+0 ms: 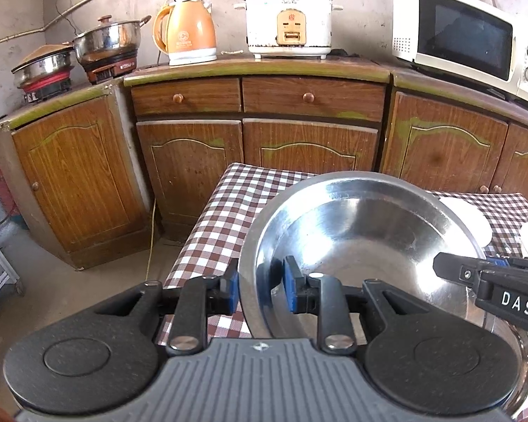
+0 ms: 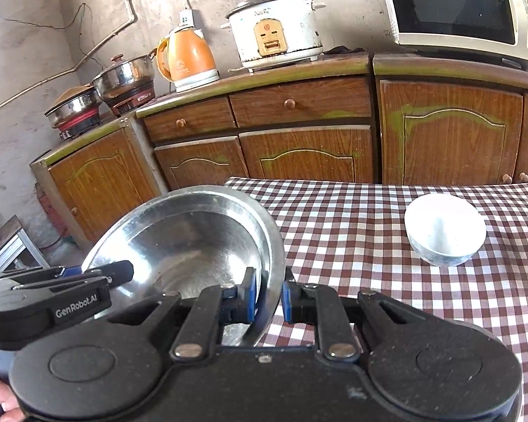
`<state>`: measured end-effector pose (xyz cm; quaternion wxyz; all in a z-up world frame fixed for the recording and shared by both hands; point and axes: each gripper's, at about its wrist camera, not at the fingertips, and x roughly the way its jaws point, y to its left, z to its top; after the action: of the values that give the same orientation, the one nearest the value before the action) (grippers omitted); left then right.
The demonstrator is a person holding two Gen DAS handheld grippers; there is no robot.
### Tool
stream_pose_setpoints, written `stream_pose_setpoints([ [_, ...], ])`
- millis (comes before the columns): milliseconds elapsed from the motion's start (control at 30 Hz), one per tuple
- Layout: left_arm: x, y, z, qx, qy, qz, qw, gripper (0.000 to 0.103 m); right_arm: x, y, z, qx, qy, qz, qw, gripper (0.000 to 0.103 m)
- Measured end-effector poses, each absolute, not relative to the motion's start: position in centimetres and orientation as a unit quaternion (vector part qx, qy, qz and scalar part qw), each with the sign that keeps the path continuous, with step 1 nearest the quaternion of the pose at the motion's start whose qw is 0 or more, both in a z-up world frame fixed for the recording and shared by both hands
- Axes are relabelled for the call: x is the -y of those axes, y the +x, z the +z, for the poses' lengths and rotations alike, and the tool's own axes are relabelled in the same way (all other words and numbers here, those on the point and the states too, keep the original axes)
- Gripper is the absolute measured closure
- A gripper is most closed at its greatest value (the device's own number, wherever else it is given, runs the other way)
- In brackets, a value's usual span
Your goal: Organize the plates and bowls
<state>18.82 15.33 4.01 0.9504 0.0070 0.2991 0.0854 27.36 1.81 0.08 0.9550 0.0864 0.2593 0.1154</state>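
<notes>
1. Your left gripper (image 1: 260,290) is clamped on the left rim of the steel basin (image 1: 362,232), one blue pad outside the wall, one inside.
2. The basin sits between both tools, above the near left part of the checked tablecloth (image 2: 352,232); contact with the cloth can't be judged.
3. Your right gripper (image 2: 268,297) pinches the basin's right rim, jaws narrow.
4. White bowl (image 2: 444,232) stands upright on the cloth, well right of the basin.
5. Behind: wooden cabinets (image 1: 309,147), kettle (image 1: 190,35), rice cooker (image 1: 288,21), microwave (image 1: 464,38).
</notes>
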Motion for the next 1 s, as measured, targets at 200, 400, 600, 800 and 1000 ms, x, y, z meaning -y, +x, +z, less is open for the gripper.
stream_pose_setpoints([
  [200, -15.3, 17.3, 4.3, -0.298, -0.001, 0.091, 0.95, 0.077, -2.1, 25.8, 0.4, -0.257, 0.082, 0.119, 0.955, 0.084],
  [400, -15.3, 15.8, 4.6, -0.294, -0.002, 0.099, 0.951, 0.077, -2.6, 24.1, 0.7, -0.254, 0.078, 0.122, 0.956, 0.084],
  [600, -15.3, 14.7, 5.0, -0.292, -0.001, 0.103, 0.951, 0.077, -2.8, 22.8, 0.8, -0.253, 0.081, 0.125, 0.956, 0.084],
  [800, -15.2, 13.4, 4.9, -0.29, -0.002, 0.106, 0.951, 0.077, -2.9, 21.6, 0.9, -0.251, 0.08, 0.127, 0.956, 0.084],
  [1000, -15.1, 12.5, 4.9, -0.29, -0.006, 0.106, 0.951, 0.077, -3.1, 20.2, 0.8, -0.25, 0.077, 0.129, 0.957, 0.084],
])
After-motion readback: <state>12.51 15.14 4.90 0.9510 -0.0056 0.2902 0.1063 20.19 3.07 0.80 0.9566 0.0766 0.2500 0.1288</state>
